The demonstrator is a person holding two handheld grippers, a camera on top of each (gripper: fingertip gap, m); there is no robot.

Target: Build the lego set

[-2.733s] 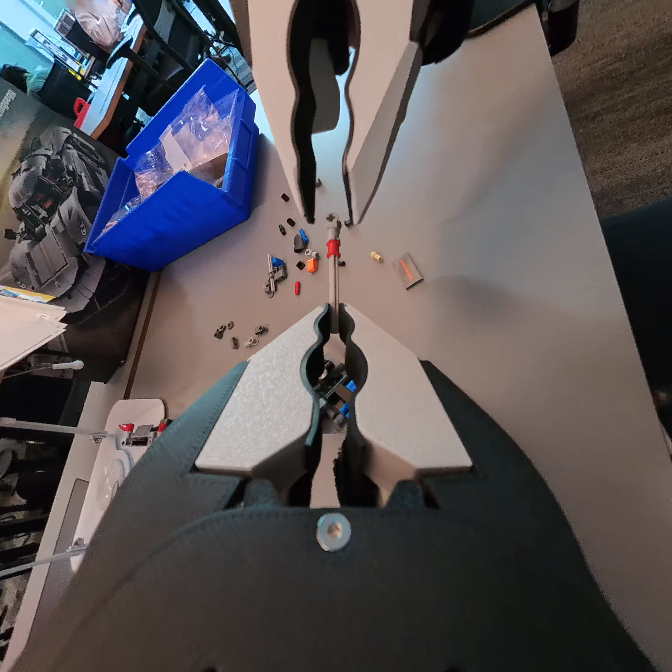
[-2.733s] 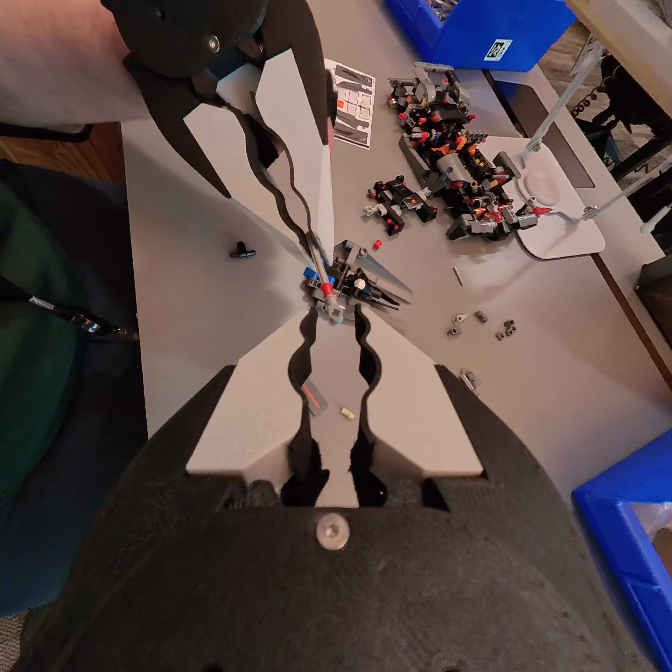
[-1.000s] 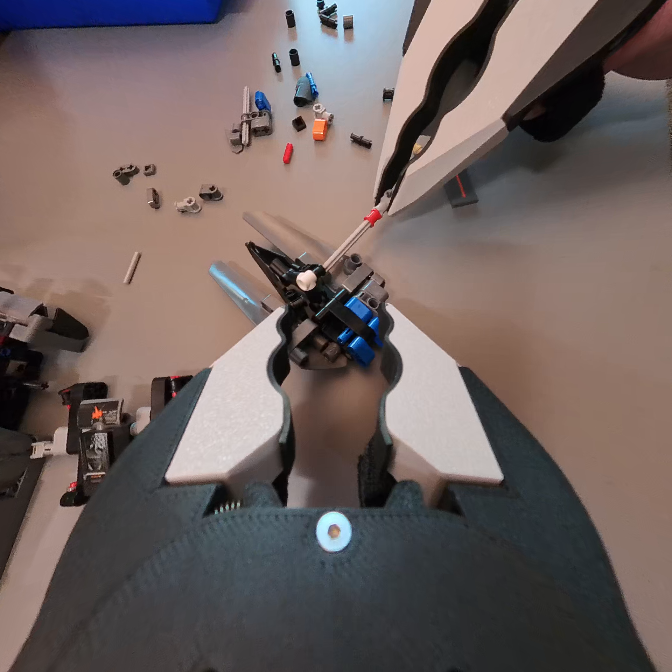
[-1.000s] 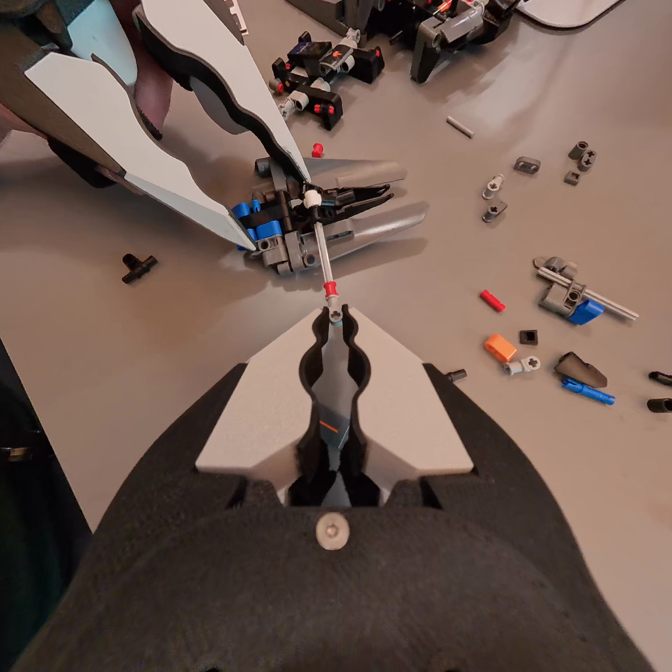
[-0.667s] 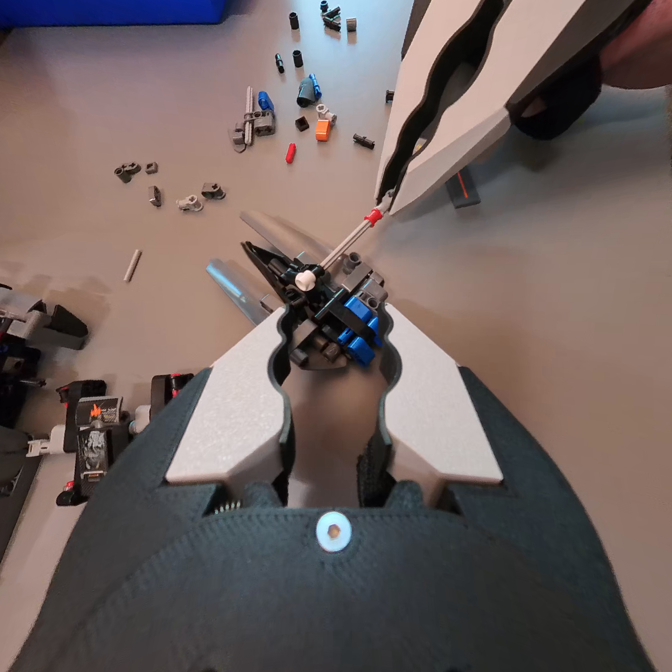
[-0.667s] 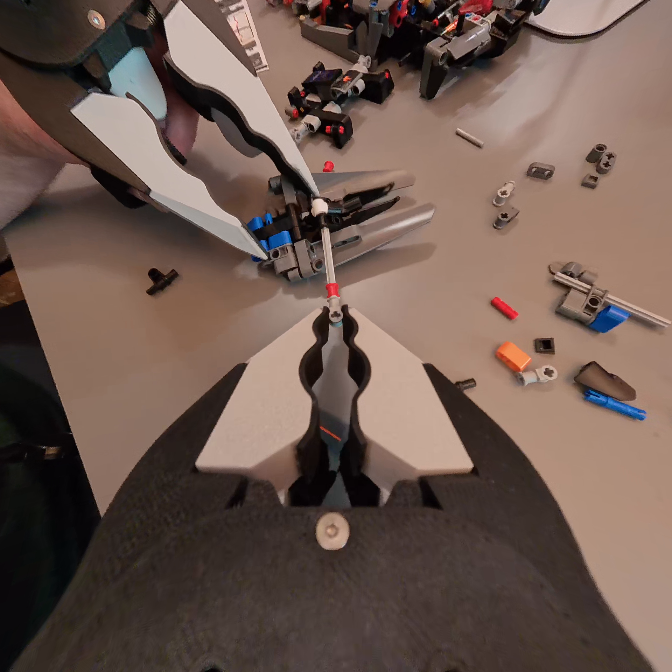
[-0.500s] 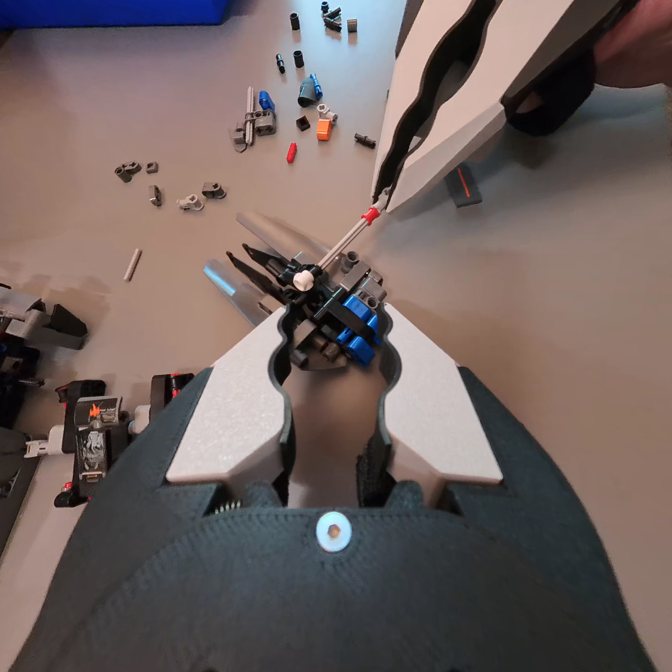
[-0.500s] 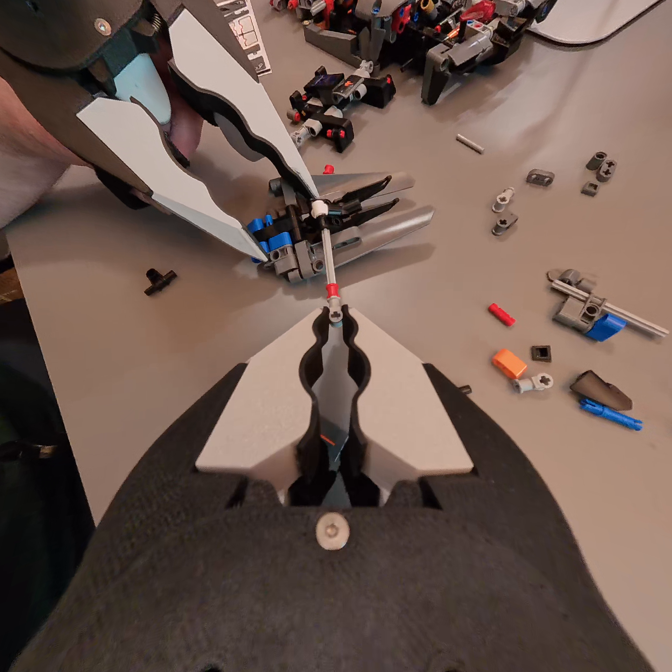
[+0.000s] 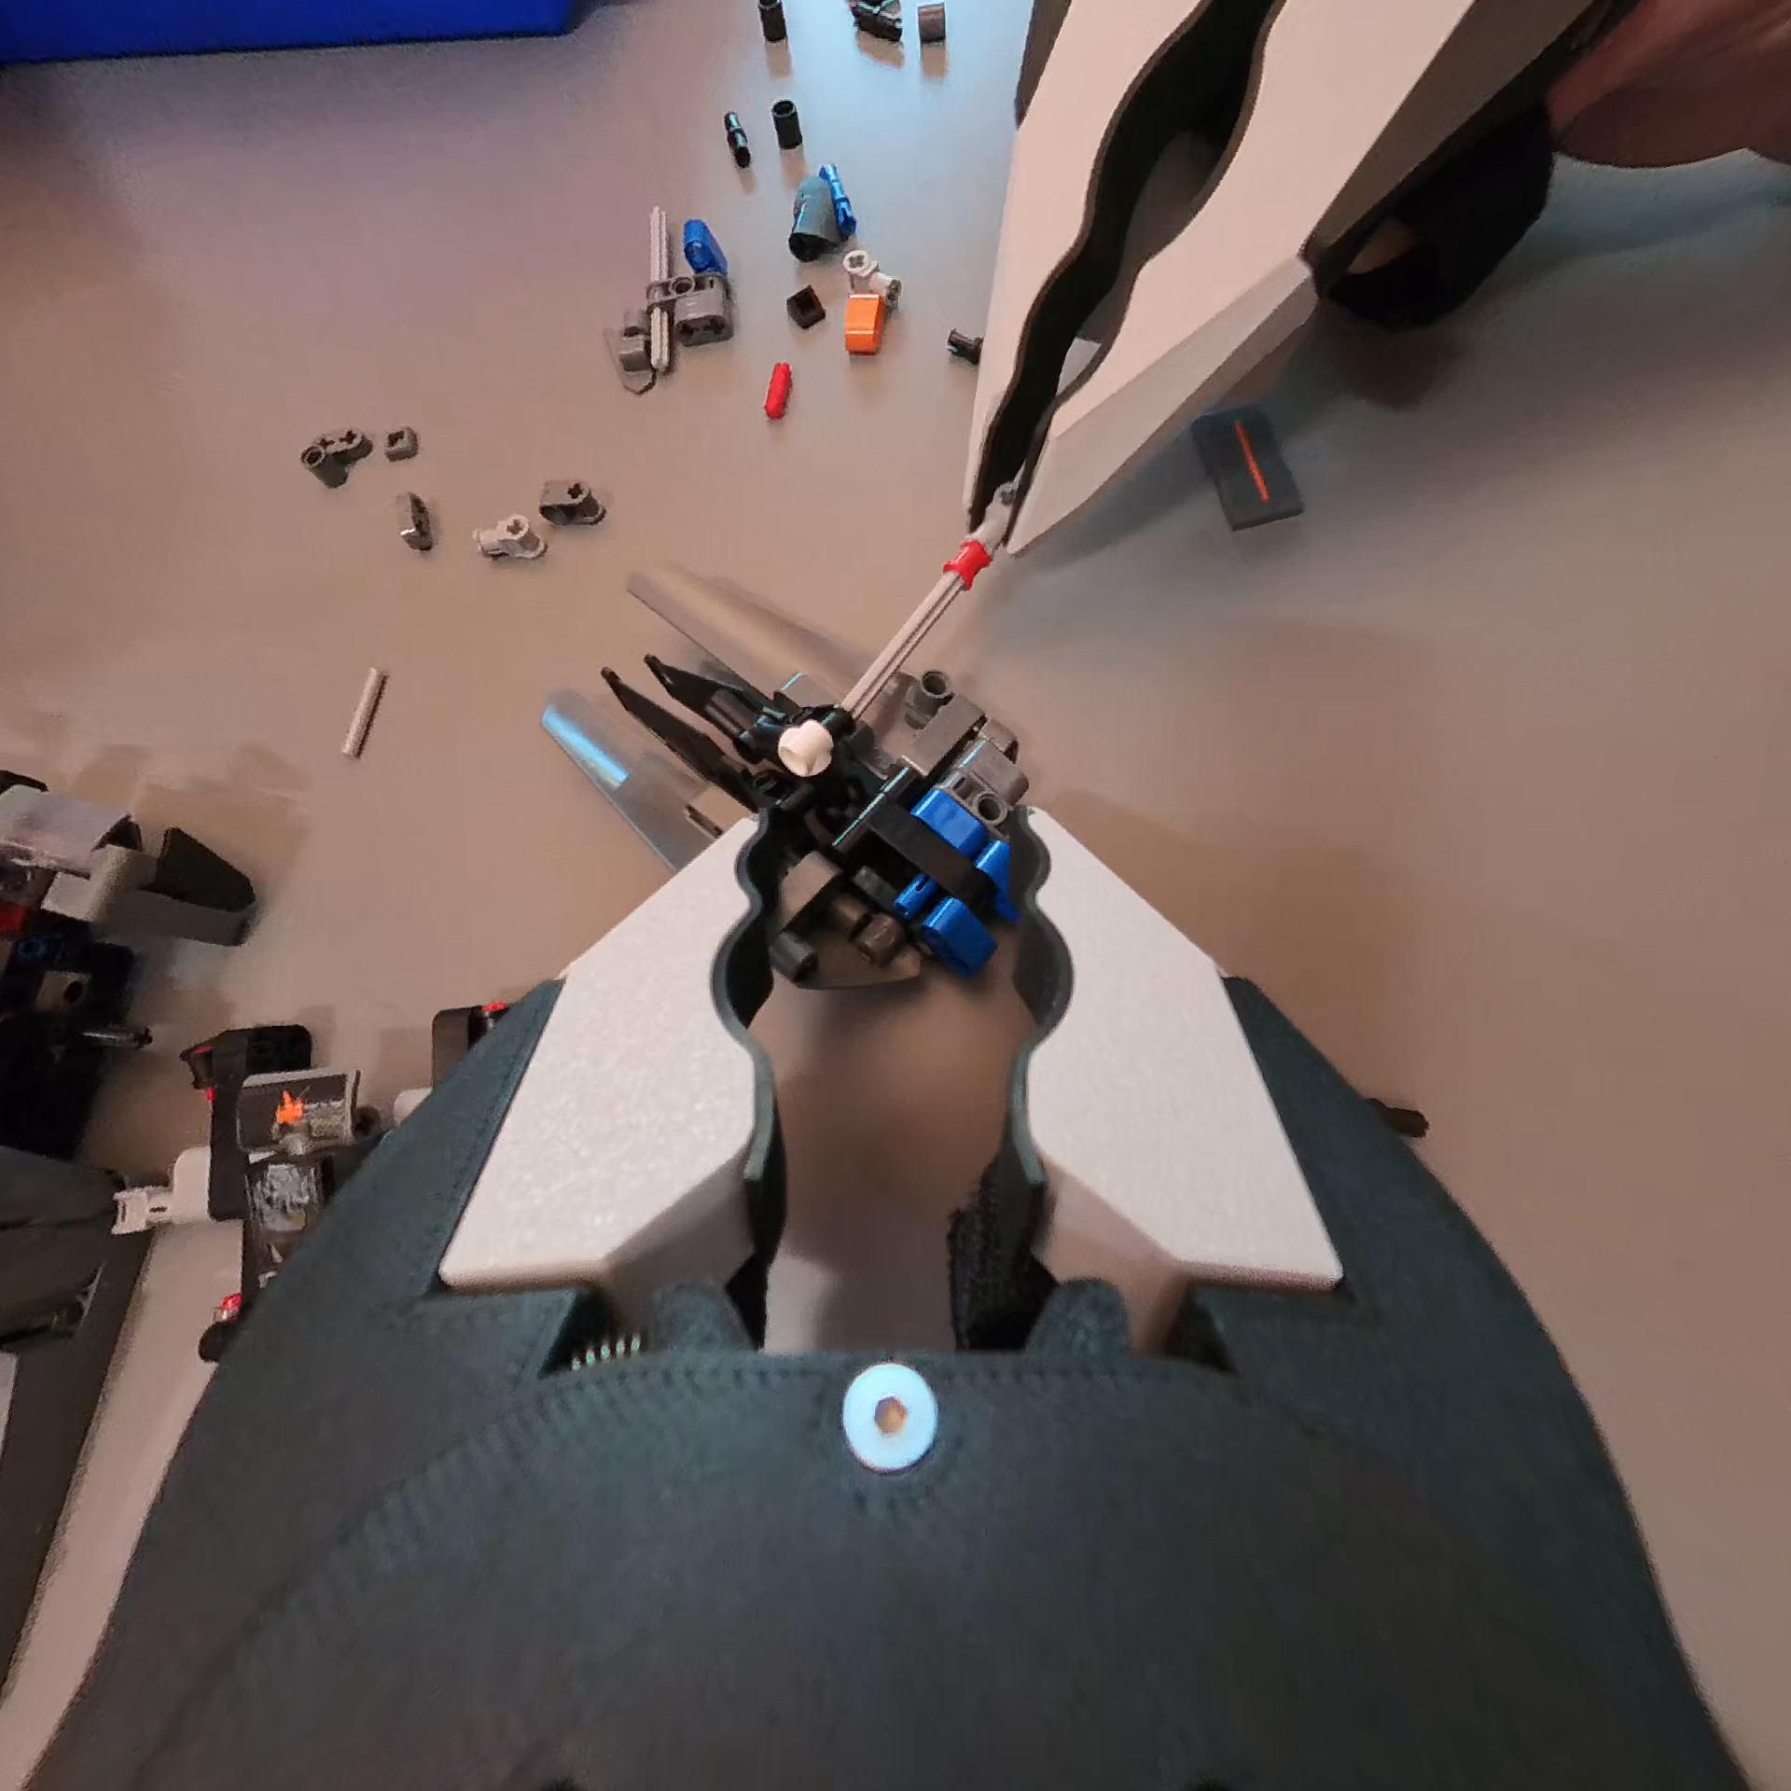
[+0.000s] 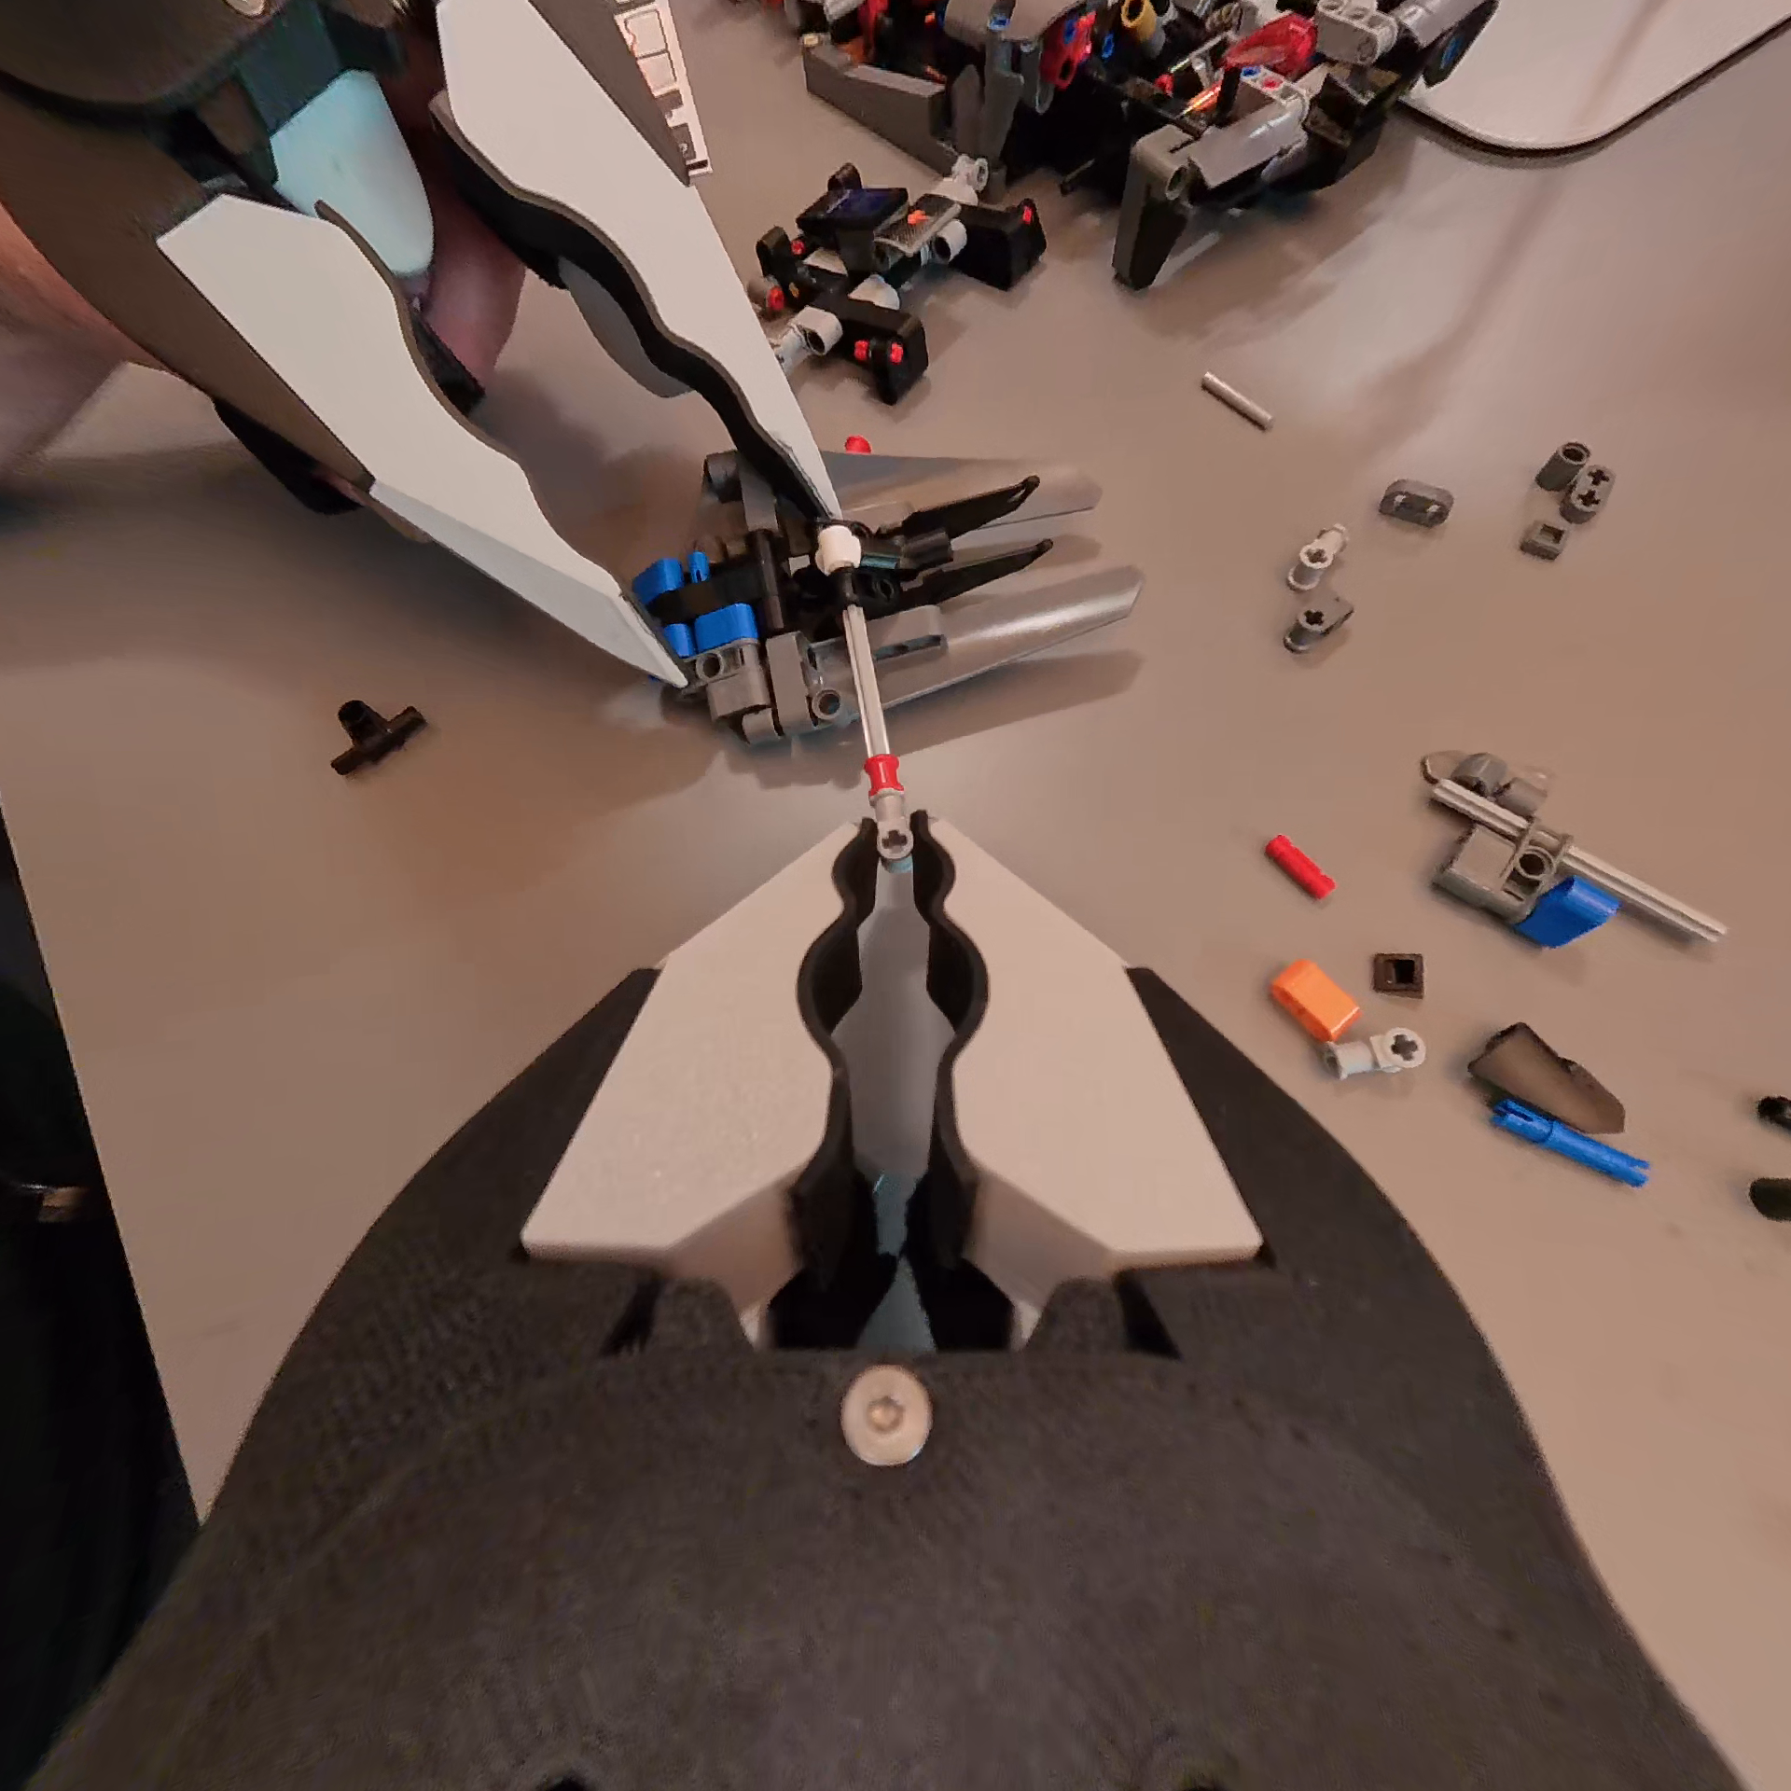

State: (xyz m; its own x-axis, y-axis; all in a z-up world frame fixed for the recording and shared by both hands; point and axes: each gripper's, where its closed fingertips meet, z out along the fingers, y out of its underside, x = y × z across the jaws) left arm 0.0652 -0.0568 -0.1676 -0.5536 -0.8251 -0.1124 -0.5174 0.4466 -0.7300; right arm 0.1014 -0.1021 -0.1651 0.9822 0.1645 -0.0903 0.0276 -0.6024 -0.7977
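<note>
warm, dim indoor light — soft shadows, fisheye bending at edges, slight motion blur.

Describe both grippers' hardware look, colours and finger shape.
Both match: the left gripper and right gripper have pale grey, wedge-shaped fingers tapering to points, with wavy black-lined inner edges. Each sits in a black textured body with one silver screw at centre. No cables or markings visible.

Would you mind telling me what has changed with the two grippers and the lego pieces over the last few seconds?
The left gripper let go of the grey axle and took hold of the winged sub-assembly, set down on the table. The right gripper, open before, closed on the axle's end. The black blades spread slightly. The loose pieces stayed put.
</note>
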